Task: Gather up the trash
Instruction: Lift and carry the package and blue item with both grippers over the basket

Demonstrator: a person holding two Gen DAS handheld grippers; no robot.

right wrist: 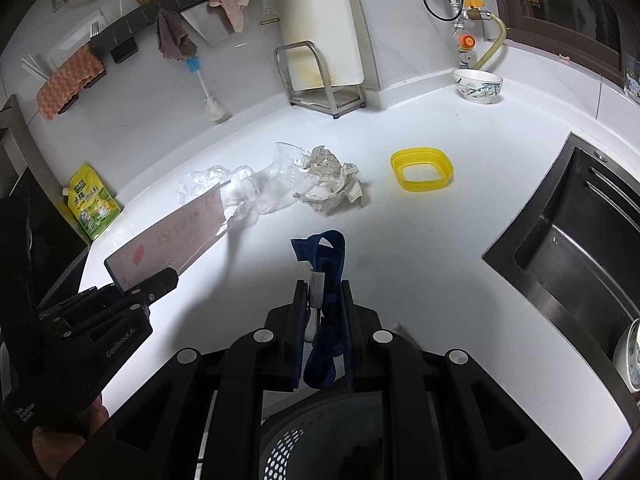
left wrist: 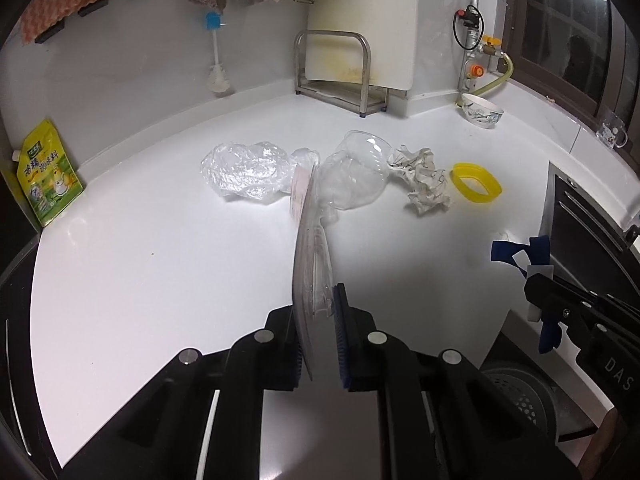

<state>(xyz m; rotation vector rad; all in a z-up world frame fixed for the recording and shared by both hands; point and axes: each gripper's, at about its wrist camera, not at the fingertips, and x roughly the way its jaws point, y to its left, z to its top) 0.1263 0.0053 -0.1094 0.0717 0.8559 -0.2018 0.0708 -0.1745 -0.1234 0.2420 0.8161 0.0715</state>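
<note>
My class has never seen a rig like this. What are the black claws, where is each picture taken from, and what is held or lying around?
A person holds two hand grippers; each picture comes from a camera on one. The left gripper pinches a flat clear package. The right gripper pinches a blue strap above a perforated bin. On the white counter lie crumpled clear plastic, crumpled paper and a yellow ring-shaped lid.

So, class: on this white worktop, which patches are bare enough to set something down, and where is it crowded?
Bare: the wide stretch between the yellow pouch and the crumpled clear bag, and the strip between the yellow ring and the sink. Crowded: the middle, where bag, plastic cup and crumpled paper touch.
</note>
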